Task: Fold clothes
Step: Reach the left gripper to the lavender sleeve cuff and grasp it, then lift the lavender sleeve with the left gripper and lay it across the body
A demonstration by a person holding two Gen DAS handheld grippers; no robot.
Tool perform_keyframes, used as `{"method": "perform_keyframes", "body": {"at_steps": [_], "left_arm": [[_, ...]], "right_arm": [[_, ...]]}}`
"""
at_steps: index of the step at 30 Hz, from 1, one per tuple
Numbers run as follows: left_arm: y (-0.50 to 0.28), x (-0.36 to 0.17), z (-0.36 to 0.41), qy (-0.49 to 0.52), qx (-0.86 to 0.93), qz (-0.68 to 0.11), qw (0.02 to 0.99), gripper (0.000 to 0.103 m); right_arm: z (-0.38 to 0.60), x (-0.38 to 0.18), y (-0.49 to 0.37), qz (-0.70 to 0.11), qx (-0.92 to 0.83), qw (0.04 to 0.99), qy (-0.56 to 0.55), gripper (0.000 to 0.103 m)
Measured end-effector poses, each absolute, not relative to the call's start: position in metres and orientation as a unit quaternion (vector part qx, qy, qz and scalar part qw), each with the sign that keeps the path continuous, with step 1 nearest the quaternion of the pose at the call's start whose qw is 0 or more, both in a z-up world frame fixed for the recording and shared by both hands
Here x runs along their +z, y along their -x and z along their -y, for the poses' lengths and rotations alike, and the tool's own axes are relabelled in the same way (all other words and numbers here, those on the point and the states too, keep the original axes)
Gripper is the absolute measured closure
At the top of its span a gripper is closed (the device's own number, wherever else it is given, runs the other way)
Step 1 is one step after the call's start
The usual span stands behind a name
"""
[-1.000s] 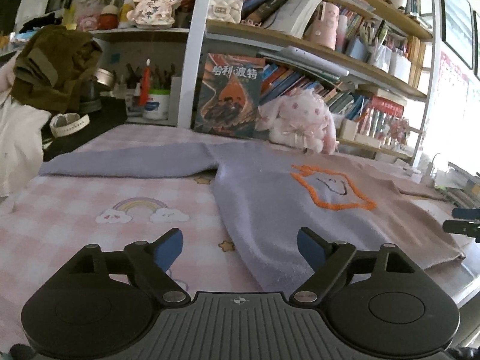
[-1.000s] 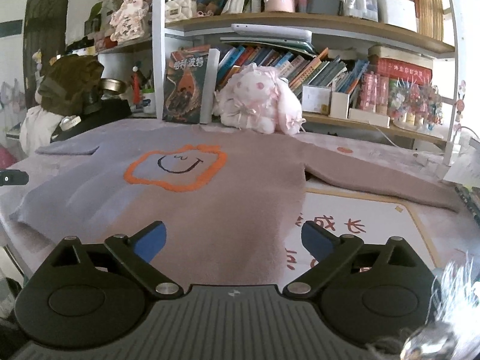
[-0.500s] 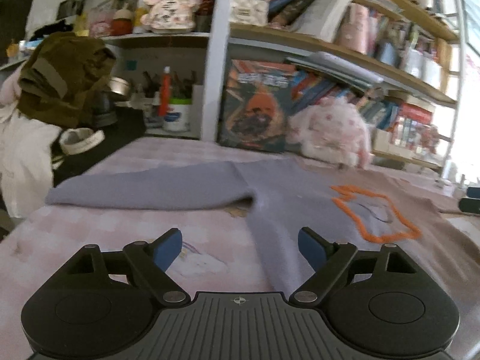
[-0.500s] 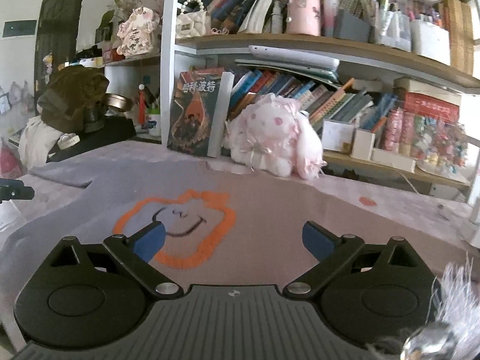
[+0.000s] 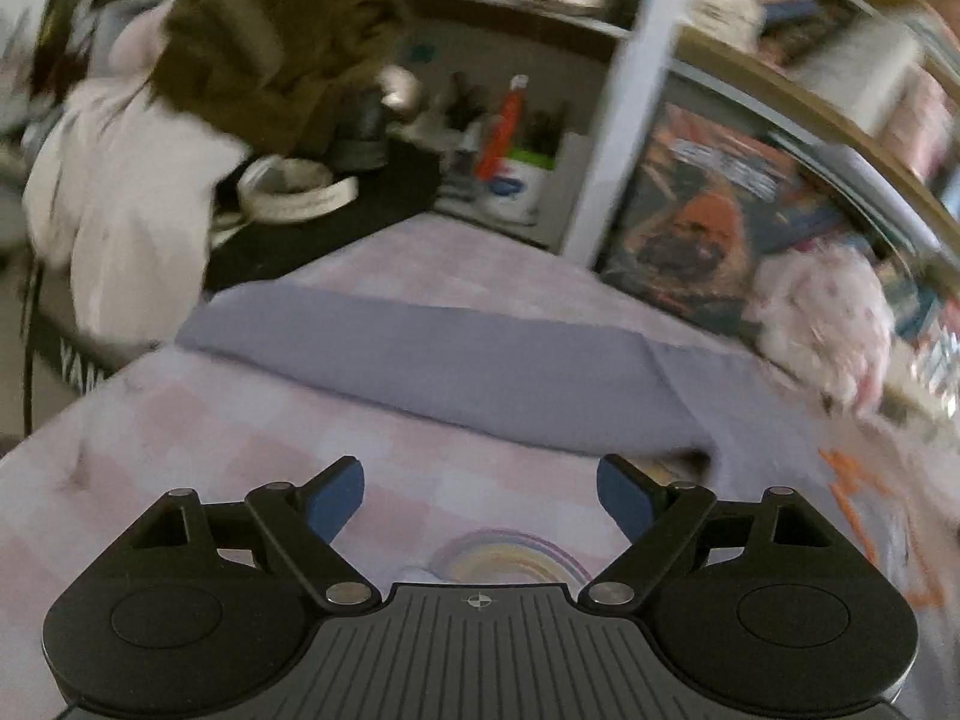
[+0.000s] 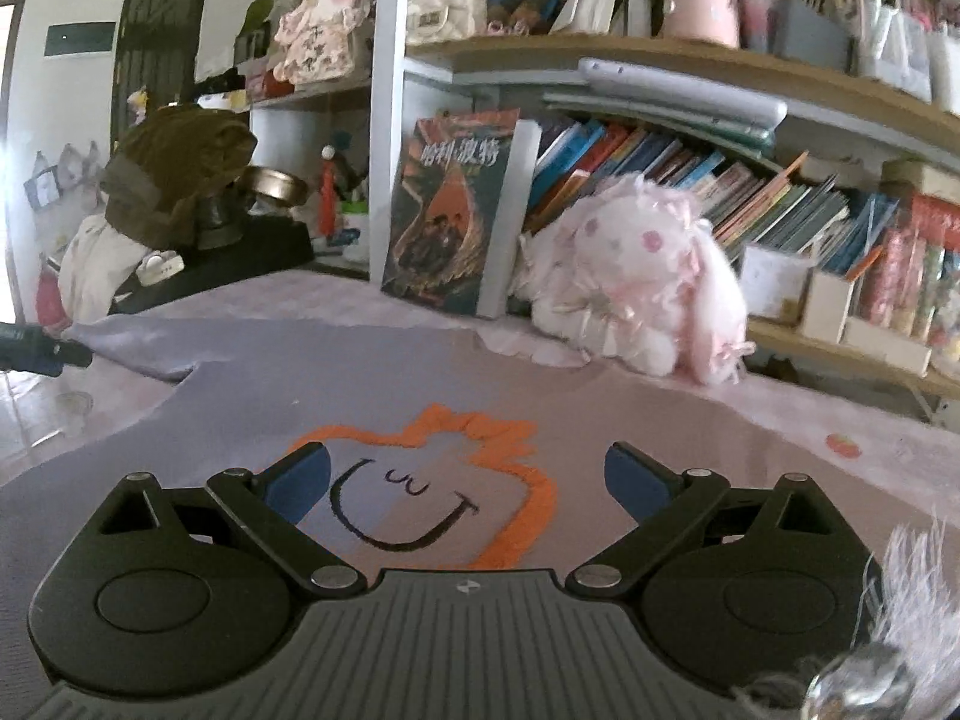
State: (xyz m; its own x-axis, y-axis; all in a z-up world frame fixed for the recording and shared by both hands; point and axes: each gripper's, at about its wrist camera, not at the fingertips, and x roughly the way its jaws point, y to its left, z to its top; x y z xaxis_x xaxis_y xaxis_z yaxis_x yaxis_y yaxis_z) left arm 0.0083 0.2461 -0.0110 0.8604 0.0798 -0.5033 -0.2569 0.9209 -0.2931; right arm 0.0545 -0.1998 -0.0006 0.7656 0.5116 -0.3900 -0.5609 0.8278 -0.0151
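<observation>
A lilac sweater with an orange-edged smiling face lies flat on the pink checked table cover. Its left sleeve stretches out to the left in the blurred left wrist view. My left gripper hangs open just short of that sleeve, over the bare cover, nothing between its blue pads. My right gripper is open above the sweater's chest, the face showing between its pads. The tip of the left gripper shows at the left edge of the right wrist view.
A bookshelf runs along the table's back, with an upright book and a pink plush rabbit in front of it. At the far left lie a brown garment on white cloth and a black case.
Both grippers swung left. The left one now faces the outstretched sleeve instead of the sweater's body, and it has rolled. The right one moved from the hem to over the orange face.
</observation>
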Motion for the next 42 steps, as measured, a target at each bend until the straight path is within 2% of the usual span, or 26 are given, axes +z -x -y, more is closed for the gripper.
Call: {"method": "perform_keyframes", "body": {"at_steps": [7, 14, 18, 25, 26, 27, 28, 34, 42], "left_arm": [[-0.037, -0.001, -0.289, 0.162, 0.184, -0.266, 0.932, 0.017], [-0.057, -0.008, -0.325, 0.207, 0.229, -0.264, 0.914, 0.022], [-0.065, -0.01, -0.329, 0.247, 0.217, -0.247, 0.912, 0.042], [-0.078, -0.016, -0.301, 0.291, 0.142, -0.244, 0.914, 0.06], [-0.081, -0.016, -0.295, 0.287, 0.141, -0.246, 0.915, 0.066], [-0.083, -0.017, -0.292, 0.28, 0.152, -0.245, 0.916, 0.087], [-0.085, -0.018, -0.29, 0.271, 0.165, -0.244, 0.916, 0.099], [-0.085, 0.007, -0.26, 0.217, 0.134, -0.196, 0.947, 0.099], [-0.105, 0.076, -0.155, 0.123, -0.04, -0.143, 0.981, 0.099]], "right_arm": [[0.196, -0.009, -0.06, -0.206, 0.294, 0.931, 0.06, 0.004], [0.191, -0.011, -0.058, -0.211, 0.311, 0.924, 0.073, 0.004], [0.19, -0.012, -0.06, -0.218, 0.314, 0.921, 0.071, 0.004], [0.19, -0.012, -0.062, -0.221, 0.316, 0.92, 0.07, 0.004], [0.19, -0.012, -0.062, -0.221, 0.315, 0.92, 0.07, 0.004], [0.19, -0.012, -0.061, -0.22, 0.316, 0.92, 0.07, 0.004], [0.19, -0.012, -0.061, -0.22, 0.316, 0.92, 0.071, 0.004], [0.187, -0.013, -0.06, -0.221, 0.315, 0.919, 0.082, 0.005], [0.185, -0.013, -0.057, -0.212, 0.316, 0.92, 0.091, 0.005]]}}
